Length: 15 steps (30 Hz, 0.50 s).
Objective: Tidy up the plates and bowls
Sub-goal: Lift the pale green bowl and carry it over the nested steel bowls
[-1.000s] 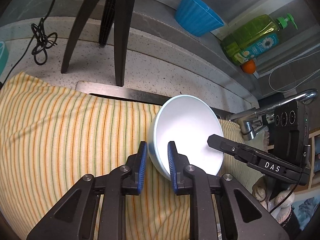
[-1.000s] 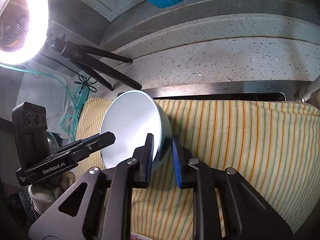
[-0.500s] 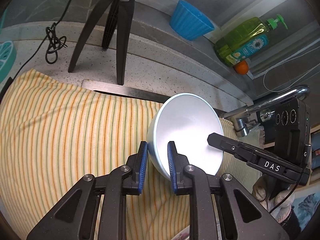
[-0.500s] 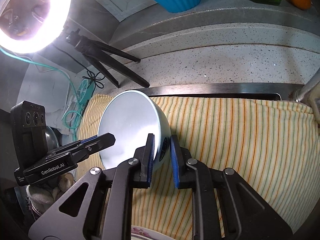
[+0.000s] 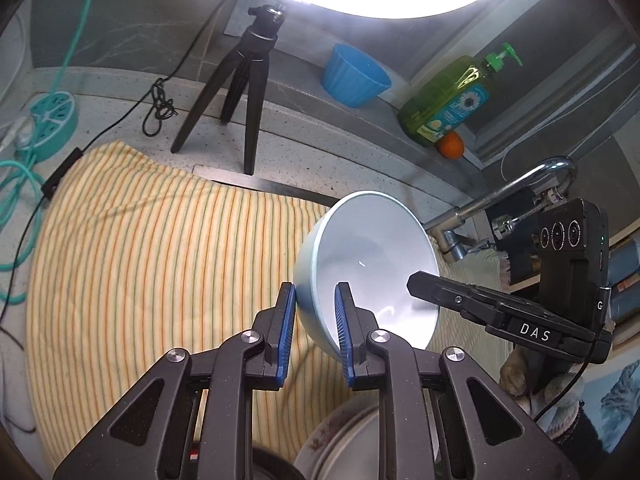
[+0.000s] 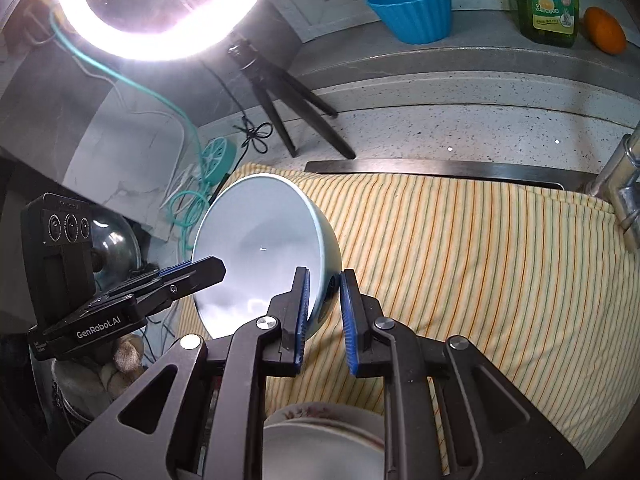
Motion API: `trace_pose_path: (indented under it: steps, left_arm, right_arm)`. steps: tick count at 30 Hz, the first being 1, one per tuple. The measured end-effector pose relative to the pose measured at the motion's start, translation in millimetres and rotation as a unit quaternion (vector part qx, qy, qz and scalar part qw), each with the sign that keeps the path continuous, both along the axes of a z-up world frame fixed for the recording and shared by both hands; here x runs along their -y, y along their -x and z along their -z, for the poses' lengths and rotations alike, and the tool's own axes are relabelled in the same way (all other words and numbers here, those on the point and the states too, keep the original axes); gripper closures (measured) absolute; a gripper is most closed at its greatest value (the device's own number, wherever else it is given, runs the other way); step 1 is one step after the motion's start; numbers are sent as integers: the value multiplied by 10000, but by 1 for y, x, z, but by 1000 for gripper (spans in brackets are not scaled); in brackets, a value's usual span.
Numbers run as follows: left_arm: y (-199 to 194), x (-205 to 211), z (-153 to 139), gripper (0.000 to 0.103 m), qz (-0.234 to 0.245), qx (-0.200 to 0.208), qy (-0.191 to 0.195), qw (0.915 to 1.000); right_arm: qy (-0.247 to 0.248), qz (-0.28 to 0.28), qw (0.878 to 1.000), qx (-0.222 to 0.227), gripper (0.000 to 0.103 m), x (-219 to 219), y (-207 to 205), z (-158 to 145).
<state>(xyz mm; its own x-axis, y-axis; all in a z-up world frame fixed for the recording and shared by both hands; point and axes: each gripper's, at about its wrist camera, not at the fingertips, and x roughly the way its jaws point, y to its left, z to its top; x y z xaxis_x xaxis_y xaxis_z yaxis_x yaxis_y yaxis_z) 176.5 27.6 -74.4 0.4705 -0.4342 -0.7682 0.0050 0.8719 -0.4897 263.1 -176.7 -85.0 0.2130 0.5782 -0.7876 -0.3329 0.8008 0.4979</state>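
A pale blue bowl (image 5: 372,264) is held tilted in the air above the striped cloth (image 5: 140,260). My left gripper (image 5: 314,294) is shut on its near rim. My right gripper (image 6: 324,280) is shut on the opposite rim of the same bowl (image 6: 260,240); it also shows at the right of the left wrist view. A stack of plates with a floral rim (image 6: 320,440) lies below the grippers, partly hidden by the fingers; it also shows in the left wrist view (image 5: 340,444).
A black tripod (image 5: 244,92) with a ring light (image 6: 160,4) stands at the back. A blue cup (image 5: 354,76), green soap bottle (image 5: 452,100) and orange (image 5: 450,146) sit on the ledge. A faucet (image 5: 516,196) is at the right, teal cables (image 5: 16,176) at the left.
Both grippers have lifted the bowl higher above the cloth and drawn back. The plate stack has come into view below.
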Motion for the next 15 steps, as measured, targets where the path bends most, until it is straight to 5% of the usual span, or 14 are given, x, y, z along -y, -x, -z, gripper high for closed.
trace_pose_path:
  steps: [15]
  left_arm:
    - [69, -9, -20, 85, -271, 223, -10, 9994]
  right_arm:
    - [-107, -353, 9993, 6, 87, -9, 61, -25]
